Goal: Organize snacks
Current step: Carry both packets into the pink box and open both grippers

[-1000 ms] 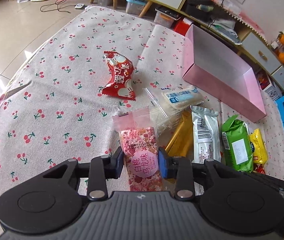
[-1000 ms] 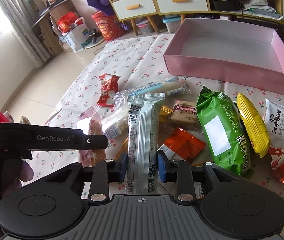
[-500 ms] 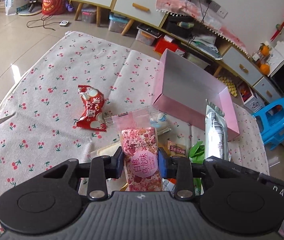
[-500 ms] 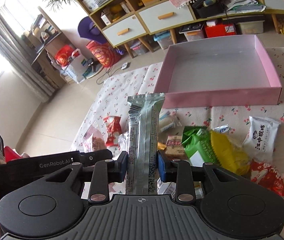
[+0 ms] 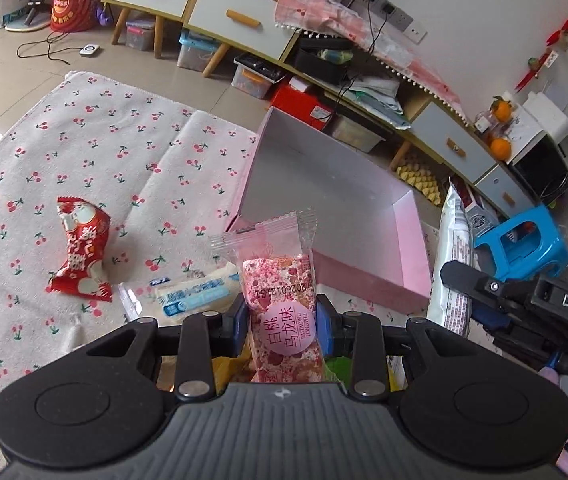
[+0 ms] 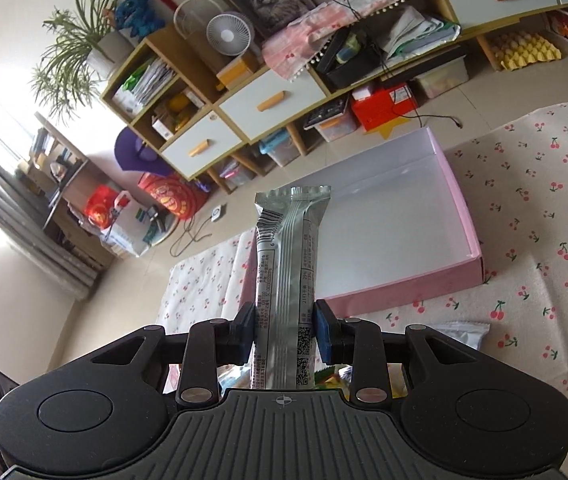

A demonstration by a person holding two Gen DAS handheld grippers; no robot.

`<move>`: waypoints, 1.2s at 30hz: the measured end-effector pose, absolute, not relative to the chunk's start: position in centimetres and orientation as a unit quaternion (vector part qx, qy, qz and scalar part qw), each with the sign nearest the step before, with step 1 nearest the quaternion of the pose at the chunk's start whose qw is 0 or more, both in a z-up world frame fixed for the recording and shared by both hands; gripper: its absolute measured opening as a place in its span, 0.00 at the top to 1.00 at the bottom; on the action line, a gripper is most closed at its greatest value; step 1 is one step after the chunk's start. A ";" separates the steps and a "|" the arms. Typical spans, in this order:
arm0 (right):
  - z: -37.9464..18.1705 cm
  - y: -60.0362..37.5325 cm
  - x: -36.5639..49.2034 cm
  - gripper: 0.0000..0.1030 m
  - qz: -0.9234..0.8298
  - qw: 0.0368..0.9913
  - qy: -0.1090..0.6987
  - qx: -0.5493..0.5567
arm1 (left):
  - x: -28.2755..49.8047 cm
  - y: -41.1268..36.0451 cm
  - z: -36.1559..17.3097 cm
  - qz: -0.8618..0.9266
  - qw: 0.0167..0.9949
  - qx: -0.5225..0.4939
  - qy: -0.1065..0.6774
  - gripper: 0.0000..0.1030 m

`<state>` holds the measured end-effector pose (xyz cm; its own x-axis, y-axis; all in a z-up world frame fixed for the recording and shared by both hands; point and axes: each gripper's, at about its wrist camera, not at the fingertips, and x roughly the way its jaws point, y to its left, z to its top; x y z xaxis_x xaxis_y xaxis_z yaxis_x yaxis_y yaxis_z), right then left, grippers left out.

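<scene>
Gripping snacks — left gripper (image 5: pixel 283 322) pink packet (image 5: pixel 282 300), right gripper (image 6: pixel 284 334) silver bar (image 6: pixel 285 280).

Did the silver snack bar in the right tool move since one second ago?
Yes. The silver snack bar left the snack pile and now stands before the pink box.

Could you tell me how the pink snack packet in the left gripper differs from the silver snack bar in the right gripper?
The pink snack packet is short and wide, with a clear top; the silver snack bar is long, narrow and opaque. The packet bears a round pink label; the bar shows barcodes and fine print. Both are clamped upright, by the left gripper and the right gripper.
</scene>
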<state>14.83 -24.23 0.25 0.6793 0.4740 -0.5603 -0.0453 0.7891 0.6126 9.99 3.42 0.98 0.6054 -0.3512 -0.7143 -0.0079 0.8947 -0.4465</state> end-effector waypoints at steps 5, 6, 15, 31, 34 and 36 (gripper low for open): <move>-0.1 -26.1 16.8 0.71 0.132 0.868 0.367 0.307 | 13.2 2.0 1.9 -0.094 0.886 -0.189 0.412 0.70; 0.0 -26.3 17.2 0.71 0.129 0.870 0.364 0.306 | 13.9 1.7 1.9 -0.097 0.887 -0.188 0.411 0.70; -1.4 -27.8 20.5 0.71 0.097 0.892 0.337 0.286 | 16.5 -0.5 0.6 -0.096 0.923 -0.137 0.345 0.70; -4.8 -26.8 23.2 0.70 0.065 0.903 0.364 0.220 | 17.6 0.0 -1.8 -0.068 0.912 -0.092 0.393 0.69; -4.9 -26.4 23.2 0.69 0.065 0.903 0.367 0.213 | 17.4 -0.1 -1.8 -0.070 0.910 -0.088 0.398 0.68; -4.9 -26.2 23.1 0.68 0.064 0.903 0.368 0.212 | 17.5 -0.3 -1.6 -0.070 0.911 -0.087 0.397 0.60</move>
<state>23.14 -26.21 -4.90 0.7216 0.2707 -0.6372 0.0407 0.9022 0.4294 17.47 -0.34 -1.63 0.6758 -0.1961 -0.7105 0.0585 0.9752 -0.2135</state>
